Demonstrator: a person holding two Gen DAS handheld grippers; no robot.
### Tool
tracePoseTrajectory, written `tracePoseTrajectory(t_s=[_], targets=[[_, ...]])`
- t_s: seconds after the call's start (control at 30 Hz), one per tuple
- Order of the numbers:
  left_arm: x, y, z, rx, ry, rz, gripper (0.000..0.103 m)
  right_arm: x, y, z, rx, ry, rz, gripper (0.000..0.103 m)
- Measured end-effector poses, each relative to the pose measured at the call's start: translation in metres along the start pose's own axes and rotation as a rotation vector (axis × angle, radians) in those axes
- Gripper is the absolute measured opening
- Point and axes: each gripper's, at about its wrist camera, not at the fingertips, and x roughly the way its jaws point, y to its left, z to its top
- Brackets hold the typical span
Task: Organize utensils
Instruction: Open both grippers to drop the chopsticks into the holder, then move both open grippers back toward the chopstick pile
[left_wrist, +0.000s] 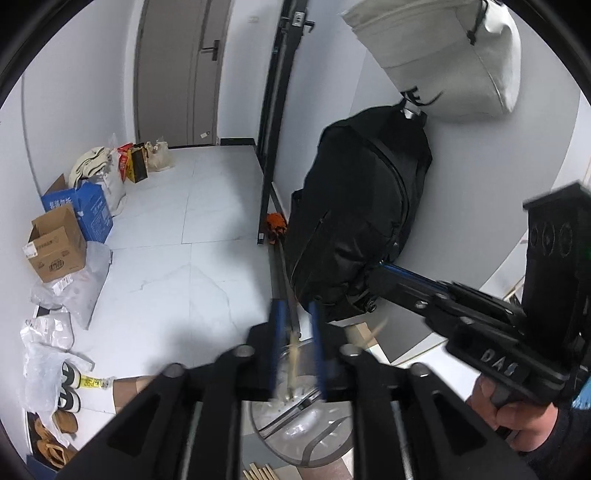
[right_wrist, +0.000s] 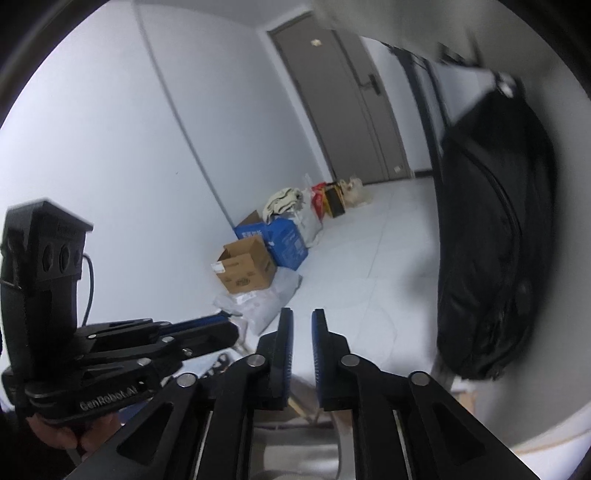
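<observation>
In the left wrist view the left gripper fills the bottom centre, its blue-padded jaws parted by a narrow gap. A pale wooden stick, blurred, runs down through that gap toward a round metal holder directly below, at the bottom centre; the pads do not appear to press on the stick, so the tool reads as released. More pale sticks lie at the bottom edge, and another stick end shows just right of the jaws. At the right edge the right gripper reaches in toward the middle, held by a hand at lower right. Behind it a black bag leans against the wall, with a white bag hanging at upper right. Along the left edge stand a cardboard box, a blue box and plastic wrappers on the tiled floor; a grey door is at the top. In the right wrist view the right gripper sits at bottom centre, jaws slightly apart with nothing between them, so released. The left gripper comes in from the lower left, its hand beneath. The black bag is blurred at right, the boxes mid-frame.
</observation>
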Motion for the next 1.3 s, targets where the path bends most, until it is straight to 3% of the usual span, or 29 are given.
tracePoseTrajectory(t_s=[0.07,0.37,0.5,0.8,0.93,1.2,1.3], targets=[[-0.004,0.004,-0.003,-0.020,-0.010,0.027,0.031,-0.007,-0.011,-0.003,0.047,-0.009,-0.006,0.027],[-0.021,0.016,-0.018,-0.090,-0.038,0.094,0.032,-0.038,-0.020,-0.017,0.099,-0.026,-0.032,0.050],[-0.032,0.018,-0.027,-0.115,-0.063,0.125,0.047,-0.047,-0.011,-0.022,0.095,-0.031,-0.028,0.053],[-0.061,0.013,-0.049,-0.153,-0.124,0.196,0.051,-0.067,0.017,-0.042,0.059,-0.032,-0.010,0.064],[-0.075,0.009,-0.057,-0.148,-0.162,0.230,0.066,-0.076,0.030,-0.050,0.042,-0.033,-0.001,0.068],[-0.092,0.012,-0.078,-0.179,-0.202,0.274,0.068,-0.093,0.052,-0.066,-0.001,-0.043,-0.002,0.078],[-0.095,0.013,-0.089,-0.189,-0.209,0.293,0.078,-0.097,0.057,-0.074,-0.013,-0.043,-0.008,0.083]])
